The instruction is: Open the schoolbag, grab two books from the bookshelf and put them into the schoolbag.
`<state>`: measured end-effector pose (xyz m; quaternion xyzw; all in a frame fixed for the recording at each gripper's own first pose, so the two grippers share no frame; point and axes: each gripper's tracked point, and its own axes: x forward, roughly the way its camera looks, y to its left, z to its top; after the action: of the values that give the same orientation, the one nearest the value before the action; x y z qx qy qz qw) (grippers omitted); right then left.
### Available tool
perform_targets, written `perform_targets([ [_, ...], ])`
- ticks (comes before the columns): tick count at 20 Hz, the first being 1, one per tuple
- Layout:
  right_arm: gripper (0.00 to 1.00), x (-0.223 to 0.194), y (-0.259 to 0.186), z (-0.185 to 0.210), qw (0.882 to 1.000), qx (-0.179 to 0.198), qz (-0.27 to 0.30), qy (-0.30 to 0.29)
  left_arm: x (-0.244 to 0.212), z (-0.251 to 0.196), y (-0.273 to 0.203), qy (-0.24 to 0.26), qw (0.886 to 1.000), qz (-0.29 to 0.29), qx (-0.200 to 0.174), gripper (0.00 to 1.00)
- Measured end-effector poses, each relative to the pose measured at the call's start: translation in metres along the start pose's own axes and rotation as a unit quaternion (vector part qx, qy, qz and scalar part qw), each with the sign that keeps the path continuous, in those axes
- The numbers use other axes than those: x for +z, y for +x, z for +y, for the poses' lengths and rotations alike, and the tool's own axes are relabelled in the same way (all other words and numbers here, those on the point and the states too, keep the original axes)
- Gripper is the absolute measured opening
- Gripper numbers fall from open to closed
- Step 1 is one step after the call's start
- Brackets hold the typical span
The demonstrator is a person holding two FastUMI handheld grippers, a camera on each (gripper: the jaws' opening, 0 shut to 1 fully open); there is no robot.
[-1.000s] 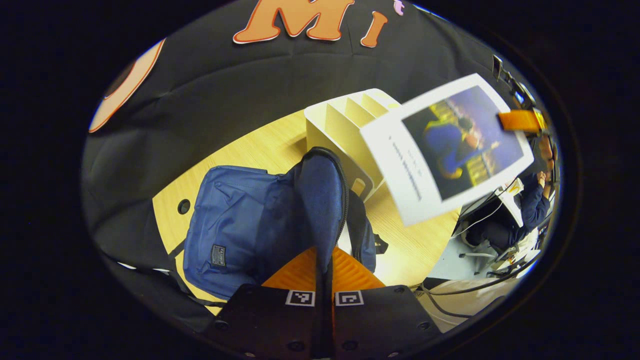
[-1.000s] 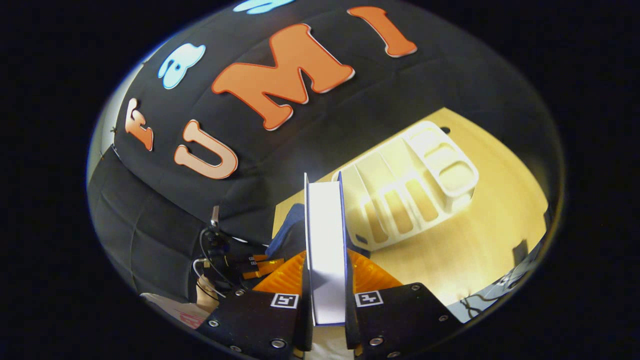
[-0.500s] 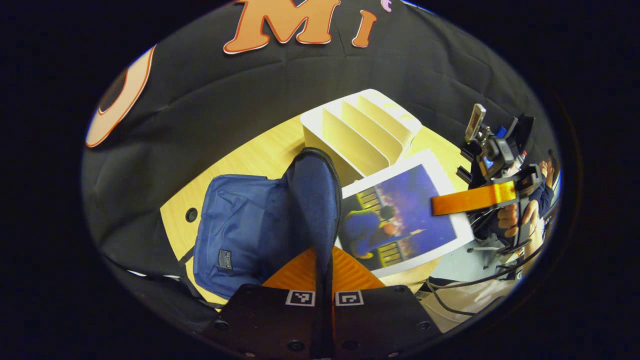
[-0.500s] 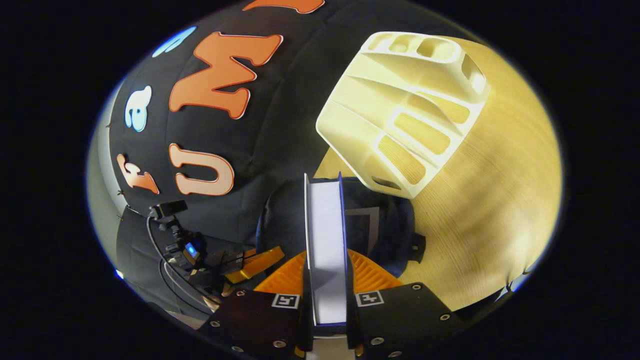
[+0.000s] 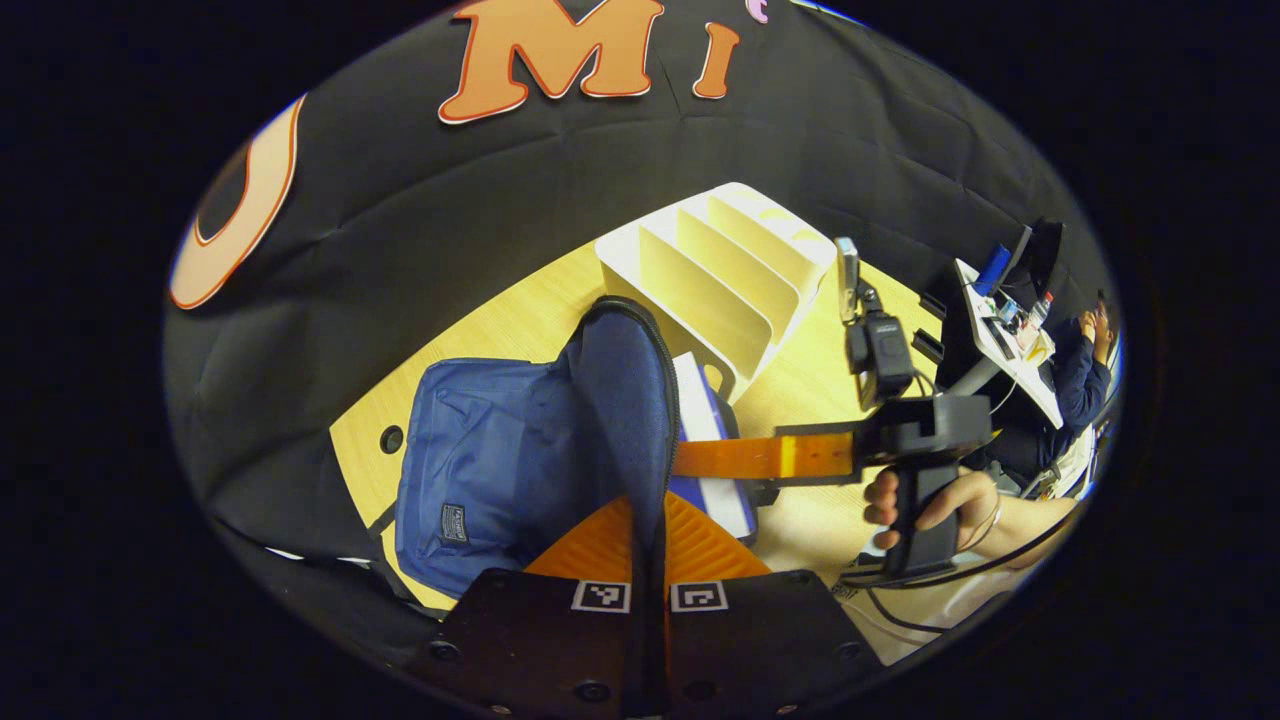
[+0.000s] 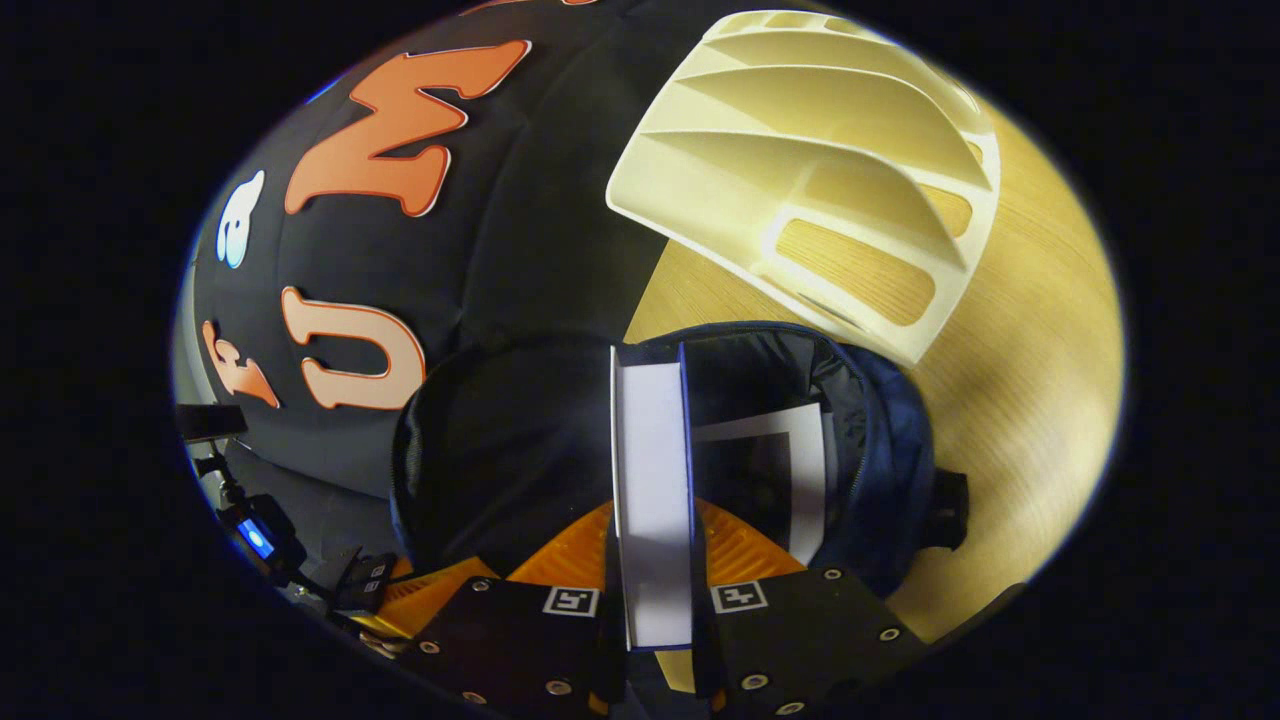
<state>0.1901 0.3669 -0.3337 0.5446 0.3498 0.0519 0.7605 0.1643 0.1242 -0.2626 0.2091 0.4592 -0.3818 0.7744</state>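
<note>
Presently, item: schoolbag (image 5: 480,450), blue, laid on the wooden tabletop (image 6: 1020,400), mouth held open. The flap (image 5: 625,400) is pinched by the left tool (image 5: 648,560), its fingers closed on the fabric edge.

Item: book (image 6: 652,490), gripped edge-on by the right tool (image 6: 655,590), both fingers pressed against its covers; in the left gripper view it is seen partly inside the bag mouth, just beside the flap. A first book (image 6: 790,460) is seen lying inside the bag.

Item: bookshelf (image 6: 830,170), cream, slots seen empty, just behind the bag.

Step in hand: insertion of the second book. Next move judged to call for further lowering into the opening, then release, the flap being kept lifted clear.
</note>
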Motion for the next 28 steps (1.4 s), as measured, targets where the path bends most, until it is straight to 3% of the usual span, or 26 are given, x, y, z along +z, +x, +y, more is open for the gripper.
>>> perform_targets([
  [3,0.28,-0.007,0.009,0.003,1.000,-0.007,0.010,-0.005,0.004,0.003,-0.003,-0.007,1.000,-0.004,-0.002,0.01],
  [6,0.37,-0.013,0.004,-0.009,0.998,-0.046,0.039,-0.030,0.003,0.010,-0.004,-0.018,1.000,-0.003,0.000,0.01],
  [7,0.34,-0.014,0.001,-0.012,0.997,-0.055,0.047,-0.040,0.001,0.010,-0.003,-0.022,1.000,-0.003,-0.002,0.01],
  [8,0.46,-0.016,-0.002,-0.013,0.996,-0.061,0.056,-0.044,0.002,0.011,-0.003,-0.024,1.000,-0.002,-0.003,0.01],
  [9,0.87,-0.017,-0.006,-0.014,0.995,-0.068,0.065,-0.045,0.002,0.012,-0.003,-0.024,1.000,-0.002,-0.003,0.01],
  [10,0.96,-0.020,-0.009,-0.015,0.994,-0.070,0.074,-0.044,0.002,0.012,-0.002,-0.023,1.000,-0.002,-0.003,0.01],
  [13,0.97,-0.021,-0.028,-0.016,0.992,-0.079,0.088,-0.048,0.002,0.011,-0.002,-0.023,1.000,-0.002,-0.005,0.01],
  [17,0.97,-0.002,-0.059,-0.002,0.994,-0.065,0.068,-0.060,0.005,0.014,-0.004,-0.021,1.000,-0.002,-0.001,0.01],
  [25,0.97,0.072,-0.128,-0.005,0.996,-0.065,0.005,-0.067,0.000,0.004,-0.001,-0.037,0.999,0.027,0.026,0.01],
  [27,0.97,0.088,-0.141,-0.011,0.996,-0.061,-0.001,-0.066,0.001,-0.019,0.010,-0.058,0.998,0.034,0.001,0.06],
  [28,0.97,0.095,-0.148,-0.015,0.996,-0.060,-0.001,-0.067,0.002,-0.029,0.011,-0.064,0.997,0.033,-0.006,0.22],
])
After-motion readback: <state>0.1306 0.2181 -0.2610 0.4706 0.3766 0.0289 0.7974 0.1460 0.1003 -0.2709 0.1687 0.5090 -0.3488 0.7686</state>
